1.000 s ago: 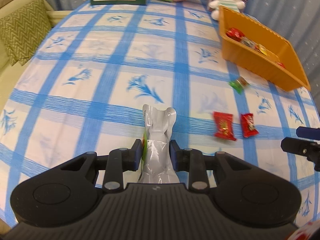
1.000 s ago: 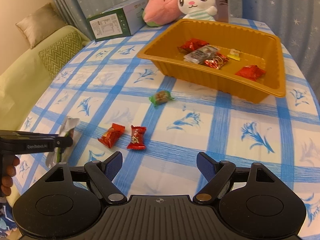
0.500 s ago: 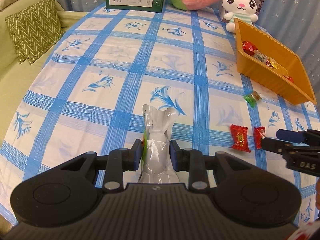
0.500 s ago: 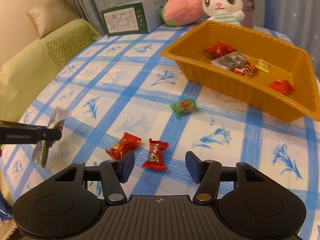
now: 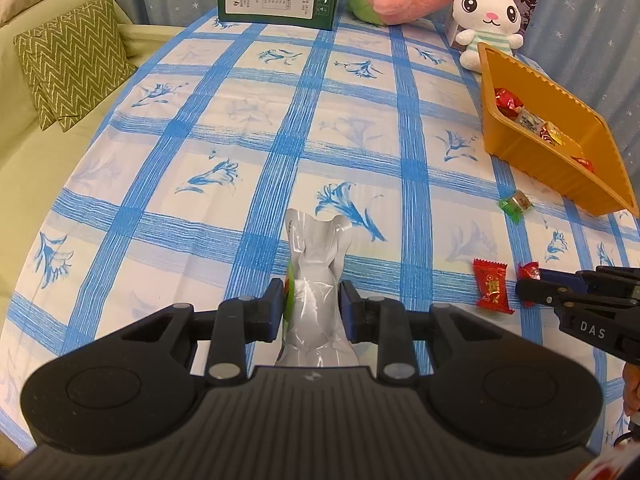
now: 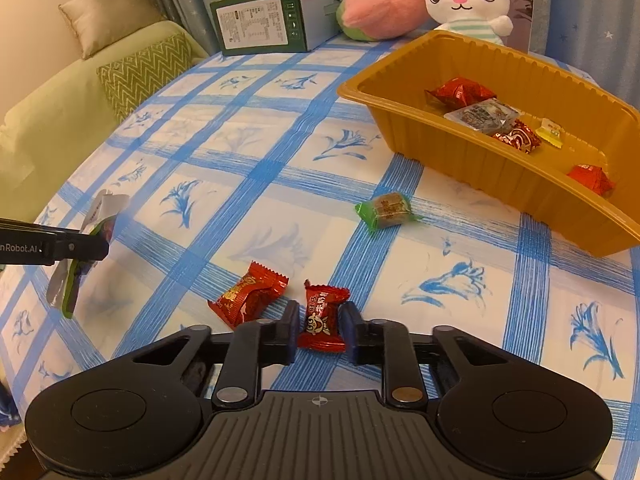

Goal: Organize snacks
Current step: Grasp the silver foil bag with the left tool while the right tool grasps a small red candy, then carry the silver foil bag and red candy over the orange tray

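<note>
- Silver pouch [image 5: 318,280]: crinkled foil, green edge on one side, upright and off the tabletop [image 5: 240,128], pinched at its waist.
- Red candy [image 6: 323,318]: twist-wrapped, printed face up, lying on the tabletop, nearest the camera in the right wrist view.
- Second red candy [image 6: 248,299]: just left of the first, angled, apart from it.
- Green candy [image 6: 386,210]: brown block in a green wrapper, alone between the red pair and the tray.
- Orange tray [image 6: 472,168]: ribbed walls, far right of the tabletop; holds several wrapped snacks, mostly red, one clear-wrapped, one small and yellow.
</note>
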The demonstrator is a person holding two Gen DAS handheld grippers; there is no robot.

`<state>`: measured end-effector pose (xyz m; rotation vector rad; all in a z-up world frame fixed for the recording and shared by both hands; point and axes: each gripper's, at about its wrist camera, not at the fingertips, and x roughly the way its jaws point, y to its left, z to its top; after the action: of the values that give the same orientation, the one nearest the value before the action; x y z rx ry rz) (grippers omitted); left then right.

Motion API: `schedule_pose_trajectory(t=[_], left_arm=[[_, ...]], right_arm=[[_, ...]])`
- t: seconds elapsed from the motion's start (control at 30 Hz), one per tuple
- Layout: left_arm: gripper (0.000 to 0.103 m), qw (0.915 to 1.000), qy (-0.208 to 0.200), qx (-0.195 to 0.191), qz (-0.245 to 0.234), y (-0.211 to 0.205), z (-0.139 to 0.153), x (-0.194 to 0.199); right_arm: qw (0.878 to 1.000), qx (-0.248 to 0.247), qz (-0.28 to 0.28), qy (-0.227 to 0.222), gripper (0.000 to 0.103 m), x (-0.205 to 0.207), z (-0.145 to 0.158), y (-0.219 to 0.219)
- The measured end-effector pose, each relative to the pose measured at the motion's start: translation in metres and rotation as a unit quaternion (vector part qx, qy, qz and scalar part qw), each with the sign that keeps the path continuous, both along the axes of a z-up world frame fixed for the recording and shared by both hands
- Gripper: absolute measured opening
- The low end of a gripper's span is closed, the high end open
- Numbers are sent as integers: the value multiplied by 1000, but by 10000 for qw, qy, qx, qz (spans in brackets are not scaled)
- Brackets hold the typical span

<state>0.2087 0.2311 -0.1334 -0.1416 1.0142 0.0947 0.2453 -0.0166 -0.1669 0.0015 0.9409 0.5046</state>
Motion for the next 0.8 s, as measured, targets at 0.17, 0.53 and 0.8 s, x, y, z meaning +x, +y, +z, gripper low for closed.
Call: schedule_pose_trajectory(t=[0.17, 0.53, 0.8], left_arm=[[27, 10000, -17, 7, -88, -5, 3, 1], [27, 9980, -279, -84, -555, -36, 29, 11], [27, 9920, -564, -165, -1121, -70, 53, 28]], right_arm=[[10000, 81, -13, -4, 17, -1, 3, -6], [9976, 532, -442, -7, 16, -14, 35, -45], [9923, 759, -972, -83, 16, -22, 60, -87]])
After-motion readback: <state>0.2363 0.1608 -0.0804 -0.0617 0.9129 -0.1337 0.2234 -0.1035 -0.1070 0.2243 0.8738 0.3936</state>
